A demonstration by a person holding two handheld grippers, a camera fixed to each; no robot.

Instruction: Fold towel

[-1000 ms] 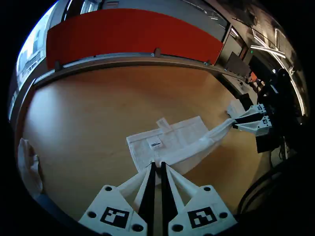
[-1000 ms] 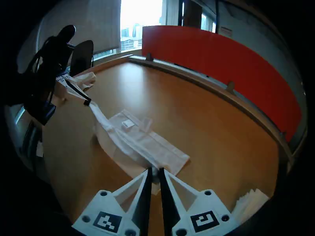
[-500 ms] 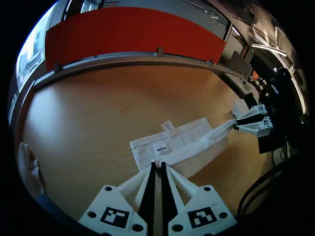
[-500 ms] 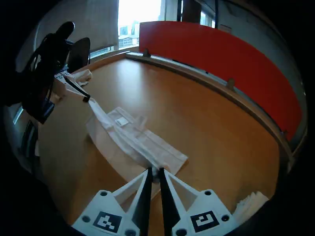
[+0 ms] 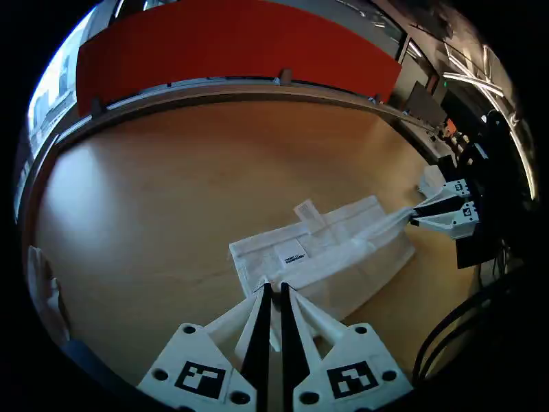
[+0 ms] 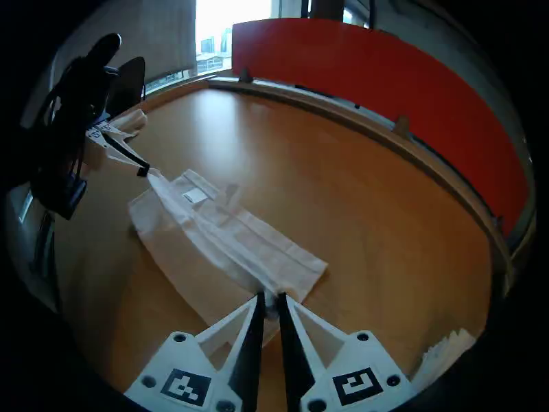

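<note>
Held the near corner of the white towel [image 5: 333, 230] in the left gripper [image 5: 272, 285], fingers closed tight on the cloth. Held the opposite corner the same way in the right gripper [image 6: 270, 295], fingers pinched together on it. Kept the towel mostly flat on the wooden bench [image 5: 158, 178], one edge lifted in a strip between both grippers, a small tag [image 5: 309, 209] on the far edge, near a red panel [image 5: 226, 48] at the bench's far side.

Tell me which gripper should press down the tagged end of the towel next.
Left, likely. The sewn tags on the white cloth towel lie just ahead of the left gripper, at the far end from the right gripper. Both clamp towel corners, so it must let go first.
</note>
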